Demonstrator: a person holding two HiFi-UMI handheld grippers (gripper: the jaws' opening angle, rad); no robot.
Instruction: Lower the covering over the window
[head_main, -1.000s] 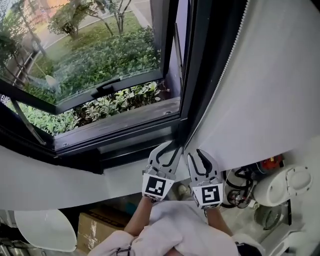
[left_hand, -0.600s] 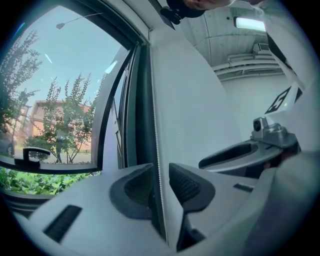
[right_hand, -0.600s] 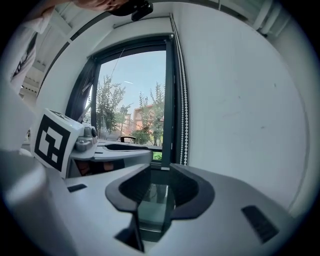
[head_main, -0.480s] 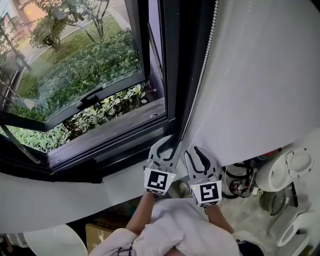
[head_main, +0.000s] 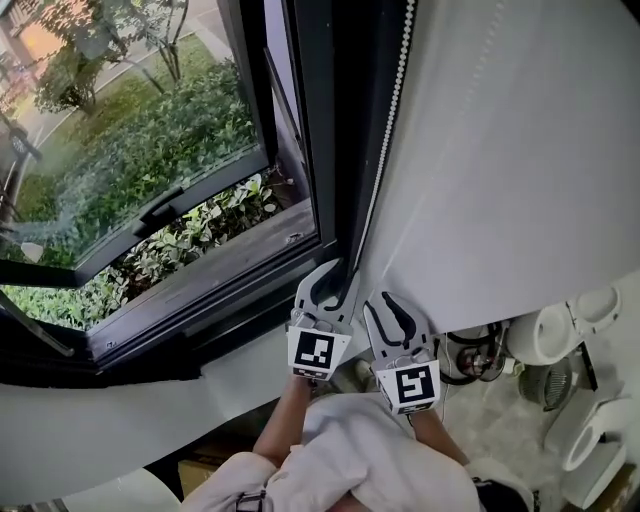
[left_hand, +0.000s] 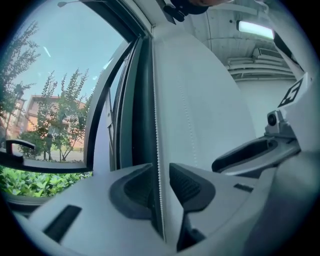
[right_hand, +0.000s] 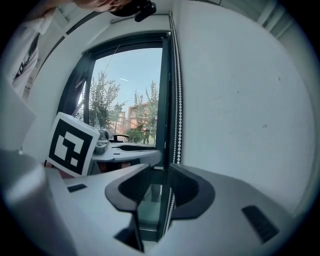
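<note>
A white roller blind fills the right half of the head view, hanging beside the window, which takes the upper left. The window's sash stands swung open over green shrubs and trees outside. A broad dark window frame runs down the middle of the view between glass and blind. Along the blind's left edge hangs a white bead chain, close against that frame. White wall lies under the frame at lower left. At lower right, below the blind's bottom edge, sit a pale rounded appliance and a tangle of dark cables. Both grippers are raised side by side at lower centre, nearly touching, each pointing roughly level toward the frame. A bare forearm leads up to the left one, and a pale garment bunches beneath both. The left hand-held gripper has its jaws parted. In the left gripper view the chain runs upright through the gap, close to the left jaw, with clear space on its other side. The right hand-held gripper sits a little lower in the head view. Its jaws are also spread, and the chain's strands pass between them unclamped, with the dark frame visible through the gap.
</note>
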